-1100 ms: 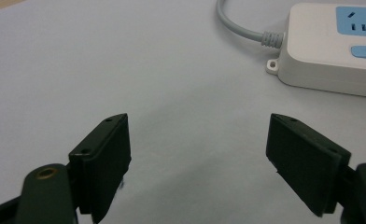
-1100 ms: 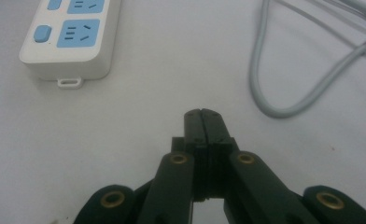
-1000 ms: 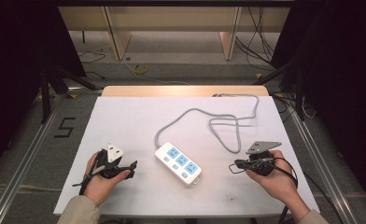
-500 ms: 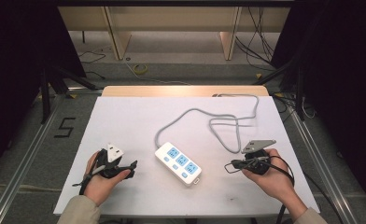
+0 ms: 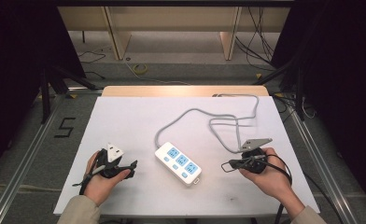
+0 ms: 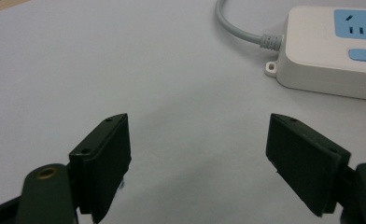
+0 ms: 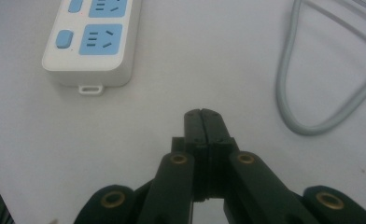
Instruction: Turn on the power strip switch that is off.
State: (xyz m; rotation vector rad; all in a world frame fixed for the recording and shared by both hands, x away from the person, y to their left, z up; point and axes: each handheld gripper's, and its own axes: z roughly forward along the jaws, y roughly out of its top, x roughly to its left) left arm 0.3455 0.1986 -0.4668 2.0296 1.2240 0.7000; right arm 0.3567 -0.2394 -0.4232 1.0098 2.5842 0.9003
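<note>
We see the strip (image 5: 178,163) lying flat near the table (image 5: 125,121) centre, long axis diagonal, three blue sockets up. Its cord (image 5: 204,116) leaves the far-left end, loops to the right and runs off the far edge.

L gripper (image 5: 130,166) sits on the table at front left, well apart from the strip, held in the L hand (image 5: 99,179). In the left gripper view its jaws stand wide apart w/ nothing between them; only bare table in the gap. Strip end w/ cord strain relief (image 6: 270,41) shows at upper right of that view.

R gripper (image 5: 225,165) sits front right, in the R hand (image 5: 270,179), tip pointing toward the strip, near it but not touching. In the right gripper view its jaws are pressed together, nothing caught between. Strip's near end w/ mounting tab (image 7: 90,88) lies ahead-left; a cord loop (image 7: 307,126) lies to the right.
</note>
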